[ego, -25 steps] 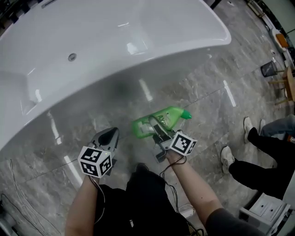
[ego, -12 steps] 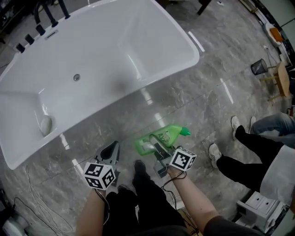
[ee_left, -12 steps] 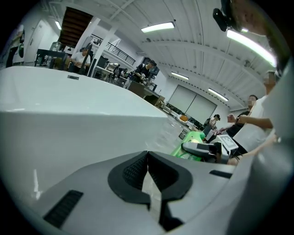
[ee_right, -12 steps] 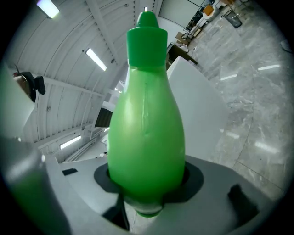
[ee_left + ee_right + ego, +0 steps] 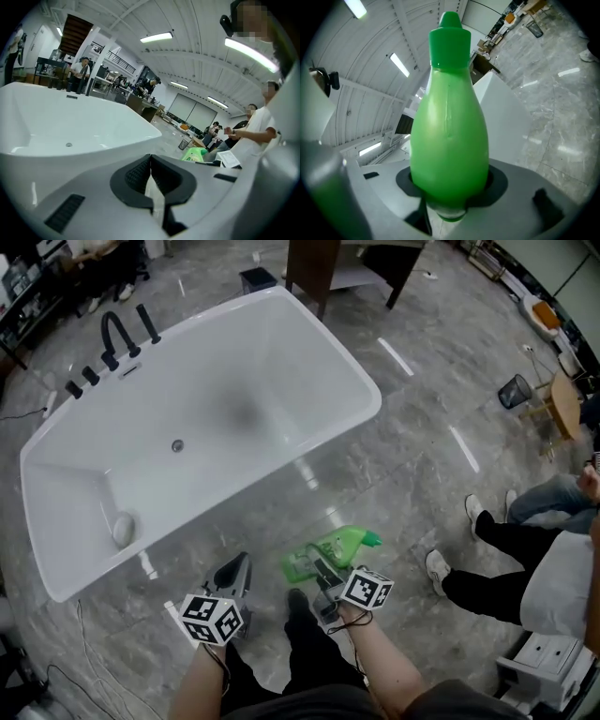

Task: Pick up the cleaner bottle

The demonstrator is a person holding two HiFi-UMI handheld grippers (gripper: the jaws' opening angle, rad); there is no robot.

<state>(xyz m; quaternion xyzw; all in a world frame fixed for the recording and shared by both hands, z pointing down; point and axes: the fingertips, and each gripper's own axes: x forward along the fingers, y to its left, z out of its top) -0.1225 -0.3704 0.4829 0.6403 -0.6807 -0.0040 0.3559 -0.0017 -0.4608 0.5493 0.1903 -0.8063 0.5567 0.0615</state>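
A large open indoor hall, seemingly a test studio: a freestanding white bathtub [image 5: 187, 418] with black taps [image 5: 117, 334] stands on a grey marble-look tiled floor [image 5: 422, 456]. Overhead is a high white ceiling [image 5: 187, 61] with strip lights [image 5: 157, 37], and people [image 5: 80, 70] stand by workbenches beyond.

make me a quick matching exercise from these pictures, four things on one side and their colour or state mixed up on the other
Things:
1. cleaner bottle
2. left hand-held gripper
3. bathtub
4. faucet

Colour or state:
A. black, mounted at one end of the tub's rim
B. green, clamped in the right hand-held gripper
C. white, standing on the grey floor
D. jaws together, nothing between them

Right pairs: 1-B, 2-D, 3-C, 4-A
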